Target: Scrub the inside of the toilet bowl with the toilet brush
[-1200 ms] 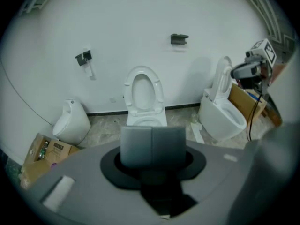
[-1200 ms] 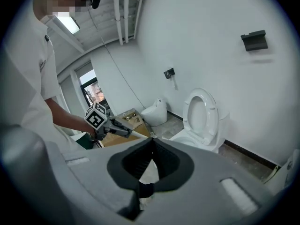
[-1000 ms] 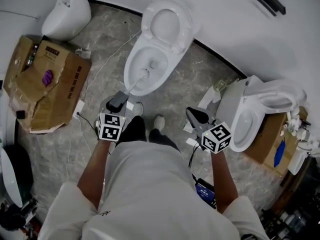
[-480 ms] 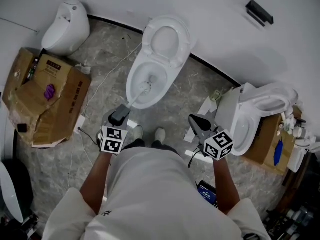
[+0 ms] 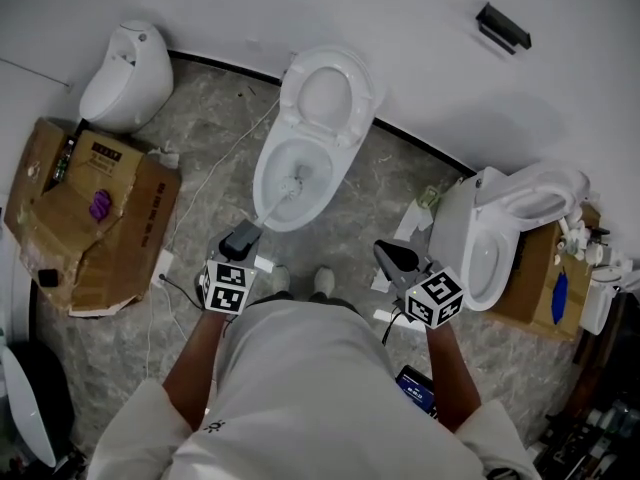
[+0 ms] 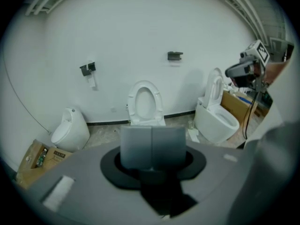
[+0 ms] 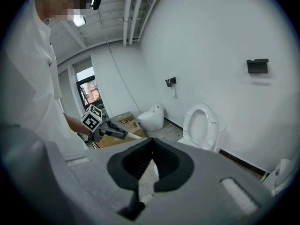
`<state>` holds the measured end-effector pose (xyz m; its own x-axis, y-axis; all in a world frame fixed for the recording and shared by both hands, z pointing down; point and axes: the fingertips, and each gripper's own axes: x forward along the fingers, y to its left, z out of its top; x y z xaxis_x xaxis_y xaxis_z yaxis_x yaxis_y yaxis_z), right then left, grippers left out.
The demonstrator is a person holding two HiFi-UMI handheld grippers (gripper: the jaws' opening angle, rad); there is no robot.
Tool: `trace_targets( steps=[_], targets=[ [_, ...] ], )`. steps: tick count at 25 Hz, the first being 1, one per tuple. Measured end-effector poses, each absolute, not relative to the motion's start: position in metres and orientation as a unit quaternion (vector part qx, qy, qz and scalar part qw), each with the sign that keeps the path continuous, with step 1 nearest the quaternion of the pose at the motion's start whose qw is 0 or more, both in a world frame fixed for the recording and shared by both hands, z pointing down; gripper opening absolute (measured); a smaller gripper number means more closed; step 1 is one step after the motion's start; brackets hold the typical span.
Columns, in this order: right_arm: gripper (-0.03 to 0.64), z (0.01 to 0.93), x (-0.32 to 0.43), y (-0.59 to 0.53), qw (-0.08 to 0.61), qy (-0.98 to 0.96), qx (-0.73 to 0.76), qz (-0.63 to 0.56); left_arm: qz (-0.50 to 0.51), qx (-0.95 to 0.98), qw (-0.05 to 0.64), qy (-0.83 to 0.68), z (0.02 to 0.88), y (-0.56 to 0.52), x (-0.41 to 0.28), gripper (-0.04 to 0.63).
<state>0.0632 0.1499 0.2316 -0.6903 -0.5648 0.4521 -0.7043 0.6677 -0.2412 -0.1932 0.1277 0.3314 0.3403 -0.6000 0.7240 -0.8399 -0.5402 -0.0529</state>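
Cardboard box (image 5: pixel 90 208) sits left of the toilet bowl (image 5: pixel 262 200), second toilet (image 5: pixel 480 253) right. Left tongs (image 5: pixel 246 233) clamp the toilet brush (image 5: pixel 291 182), head down in the bowl. Right tongs (image 5: pixel 386 252) are pinched shut, empty. The handle only shows in the head and right gripper views.

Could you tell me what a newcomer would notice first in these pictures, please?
The open white toilet at the middle of the head view draws the eye, with the toilet brush down in its bowl, held by the left gripper. The right gripper hangs shut and empty near a second toilet at right, and battered cardboard boxes lie on the floor at left.
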Motion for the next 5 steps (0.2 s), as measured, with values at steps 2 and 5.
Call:
trace_targets(
  steps=[2, 5],
  targets=[
    [0.0, 0.2301, 0.0603, 0.1502, 0.173, -0.898, 0.353, 0.199, 0.354, 0.803, 0.166, -0.449, 0.3317, 0.1256, -0.1934, 0.153],
    [0.0, 0.2281, 0.056, 0.1505, 0.175, -0.899, 0.352, 0.195, 0.35, 0.805, 0.162, -0.45, 0.3289, 0.1228, -0.1945, 0.153]
  ],
)
